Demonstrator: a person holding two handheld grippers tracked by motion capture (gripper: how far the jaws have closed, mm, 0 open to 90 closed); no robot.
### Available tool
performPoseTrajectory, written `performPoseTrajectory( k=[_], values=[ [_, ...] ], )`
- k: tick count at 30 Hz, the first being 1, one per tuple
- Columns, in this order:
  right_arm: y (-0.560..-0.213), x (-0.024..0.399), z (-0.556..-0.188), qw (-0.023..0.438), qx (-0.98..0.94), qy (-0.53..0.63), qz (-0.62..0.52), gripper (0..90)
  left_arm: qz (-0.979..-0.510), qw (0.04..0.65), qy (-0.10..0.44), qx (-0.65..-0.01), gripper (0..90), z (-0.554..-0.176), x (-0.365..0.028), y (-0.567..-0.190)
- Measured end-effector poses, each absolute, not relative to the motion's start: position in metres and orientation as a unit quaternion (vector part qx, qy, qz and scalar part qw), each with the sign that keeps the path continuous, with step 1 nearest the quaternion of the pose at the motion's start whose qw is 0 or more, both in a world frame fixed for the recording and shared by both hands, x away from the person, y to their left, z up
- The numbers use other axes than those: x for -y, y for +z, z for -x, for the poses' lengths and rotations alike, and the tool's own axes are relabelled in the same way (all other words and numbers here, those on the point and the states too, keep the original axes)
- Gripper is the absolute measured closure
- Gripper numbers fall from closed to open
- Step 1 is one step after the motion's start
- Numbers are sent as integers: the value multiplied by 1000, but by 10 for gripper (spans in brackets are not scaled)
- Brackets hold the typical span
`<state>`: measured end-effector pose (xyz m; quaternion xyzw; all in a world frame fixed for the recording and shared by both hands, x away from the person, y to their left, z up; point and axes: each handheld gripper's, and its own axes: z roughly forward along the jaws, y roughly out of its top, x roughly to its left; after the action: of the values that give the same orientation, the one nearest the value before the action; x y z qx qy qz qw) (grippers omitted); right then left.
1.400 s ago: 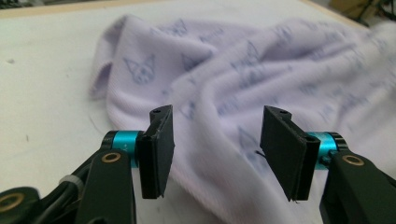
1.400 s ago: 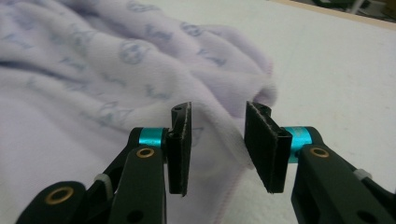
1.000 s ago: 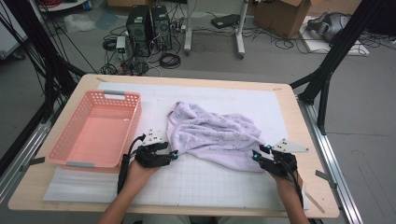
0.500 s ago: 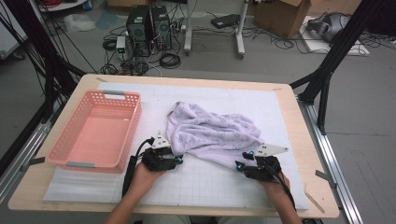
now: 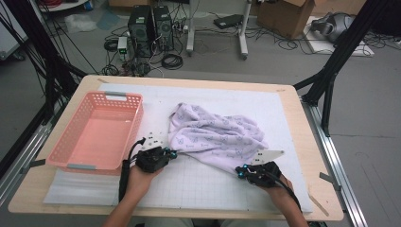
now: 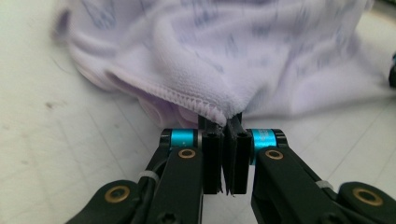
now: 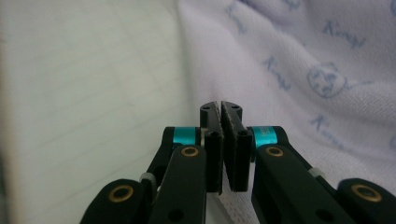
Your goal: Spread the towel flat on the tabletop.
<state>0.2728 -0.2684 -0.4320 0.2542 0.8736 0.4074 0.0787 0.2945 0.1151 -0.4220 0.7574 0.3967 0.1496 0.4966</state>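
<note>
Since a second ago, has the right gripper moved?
Yes. The right gripper has slid left along the table's front edge, away from its right corner, and has just closed on the towel hem.

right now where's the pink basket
In the high view the pink basket sits at the table's left side, left of the lilac towel, just beyond the left gripper.

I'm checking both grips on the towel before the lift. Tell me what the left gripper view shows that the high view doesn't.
Left gripper view alone: the stitched hem of the towel coming to a corner pinched between the shut jaws of the left gripper.

High view alone: the pink basket left of the towel, the wooden table, and the right gripper at the towel's near right edge.

Both: the lilac printed towel, crumpled on the white gridded mat, with the left gripper at its edge.
</note>
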Motion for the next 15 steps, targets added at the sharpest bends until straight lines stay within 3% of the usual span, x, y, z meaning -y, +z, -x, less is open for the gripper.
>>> performPoseTrajectory(
  k=[7, 15],
  values=[
    [-419, 294, -278, 39, -824, 497, -268, 871, -719, 524, 144, -434, 867, -319, -120, -410],
    [-426, 300, -304, 132, -803, 461, -355, 871, -724, 485, 164, -463, 866, -363, -100, -415]
  ],
)
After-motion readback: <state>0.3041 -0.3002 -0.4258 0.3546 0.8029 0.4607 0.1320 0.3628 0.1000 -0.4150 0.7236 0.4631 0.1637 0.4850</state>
